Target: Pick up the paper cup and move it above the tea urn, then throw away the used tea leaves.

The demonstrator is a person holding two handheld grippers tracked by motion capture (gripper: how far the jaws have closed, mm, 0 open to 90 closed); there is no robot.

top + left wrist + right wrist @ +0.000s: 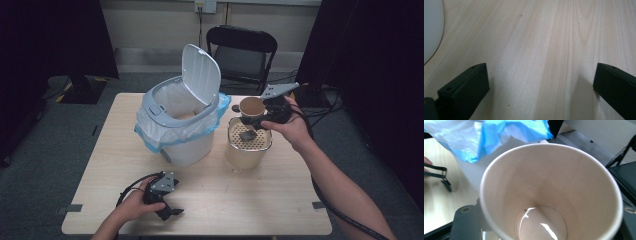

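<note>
Nearest the person, the left gripper rests on the bench, its jaws wide apart with only bare wood between them in the left gripper view.

Farther off, the right gripper holds a paper cup clamped between its jaws, roughly upright and lifted above a beige strainer container with a perforated top. In the right gripper view the cup is seen from its mouth, one jaw pressed on its outer wall at the lower left; a little shiny liquid seems to lie at the bottom.

Beyond, left of the cup, stands a white waste bin with a blue liner and its lid raised.

The step looks like carrying the cup toward the bin. To do it well, keep the squeeze gentle so the thin wall does not buckle, hold the cup level until it is over the opening, and clear the liner's rim before letting go.
</note>
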